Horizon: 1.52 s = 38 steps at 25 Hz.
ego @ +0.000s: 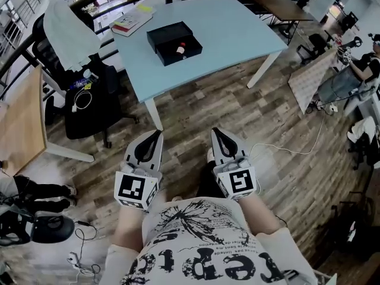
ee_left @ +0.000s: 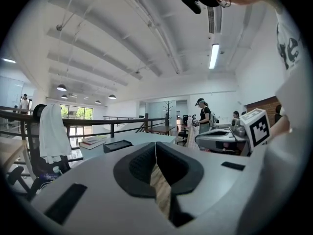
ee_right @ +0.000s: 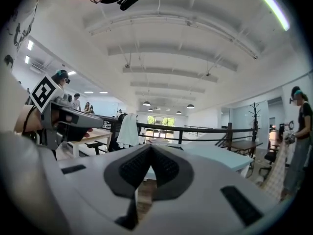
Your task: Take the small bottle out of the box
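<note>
The head view looks steeply down from above the person. The left tongs and the right tongs sit close at 6 o'clock, and the pale blue counter lies well apart at 12 o'clock. Each gripper view rides low and close behind its own tongs and faces level across the room toward that same counter. The left gripper view catches the right tongs at 3 o'clock, and the right gripper view catches the left tongs at 9 o'clock.

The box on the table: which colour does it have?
The box is black; the head view shows it best.
</note>
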### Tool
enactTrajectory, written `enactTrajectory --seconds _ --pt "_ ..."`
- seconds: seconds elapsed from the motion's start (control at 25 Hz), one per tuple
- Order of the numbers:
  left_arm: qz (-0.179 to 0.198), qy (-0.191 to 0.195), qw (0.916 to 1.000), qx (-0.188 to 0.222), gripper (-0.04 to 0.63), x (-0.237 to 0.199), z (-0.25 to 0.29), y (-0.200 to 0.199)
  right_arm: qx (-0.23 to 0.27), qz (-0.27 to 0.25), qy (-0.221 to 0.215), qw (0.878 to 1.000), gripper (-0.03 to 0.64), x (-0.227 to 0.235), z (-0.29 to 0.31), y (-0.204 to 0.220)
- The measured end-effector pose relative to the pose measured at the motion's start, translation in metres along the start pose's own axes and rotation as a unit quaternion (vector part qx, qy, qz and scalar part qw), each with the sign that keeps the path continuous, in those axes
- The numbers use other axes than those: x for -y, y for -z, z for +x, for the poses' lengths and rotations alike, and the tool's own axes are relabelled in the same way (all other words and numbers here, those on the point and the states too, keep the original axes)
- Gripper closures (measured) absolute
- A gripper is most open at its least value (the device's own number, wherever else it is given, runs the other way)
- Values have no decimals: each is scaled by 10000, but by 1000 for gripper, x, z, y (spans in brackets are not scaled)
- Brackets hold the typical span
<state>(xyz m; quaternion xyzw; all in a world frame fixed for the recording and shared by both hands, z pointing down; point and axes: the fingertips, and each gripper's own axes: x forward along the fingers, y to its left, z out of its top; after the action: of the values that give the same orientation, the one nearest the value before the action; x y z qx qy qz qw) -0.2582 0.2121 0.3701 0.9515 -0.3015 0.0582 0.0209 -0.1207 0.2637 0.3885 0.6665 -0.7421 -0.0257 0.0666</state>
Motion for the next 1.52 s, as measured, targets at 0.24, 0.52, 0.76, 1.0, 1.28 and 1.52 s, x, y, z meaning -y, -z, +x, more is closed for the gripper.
enactTrajectory --seconds 0.24,0.52,0.76,1.0,1.28,1.52 --pt "3 -477 9989 -34 574 -14 104 -14 143 56 -422 9990 606 91 75 4" --pt "-138 -1070 9941 -75 574 -23 233 -36 140 -188 -1074 9939 606 202 155 -1" --pt "-120 -1512 9879 -322 574 -26 307 -38 155 -170 -1543 9878 606 263 203 -1" --pt "-393 -1917 9780 -720 574 -52 347 -13 -143 1 -1825 9831 606 288 247 28" --pt "-645 -2090 9699 -1069 574 -101 394 19 -416 12 -2074 9774 606 300 309 58" --pt "-858 -2075 9642 -1407 574 -154 448 43 -559 -14 -2180 9743 606 313 380 67"
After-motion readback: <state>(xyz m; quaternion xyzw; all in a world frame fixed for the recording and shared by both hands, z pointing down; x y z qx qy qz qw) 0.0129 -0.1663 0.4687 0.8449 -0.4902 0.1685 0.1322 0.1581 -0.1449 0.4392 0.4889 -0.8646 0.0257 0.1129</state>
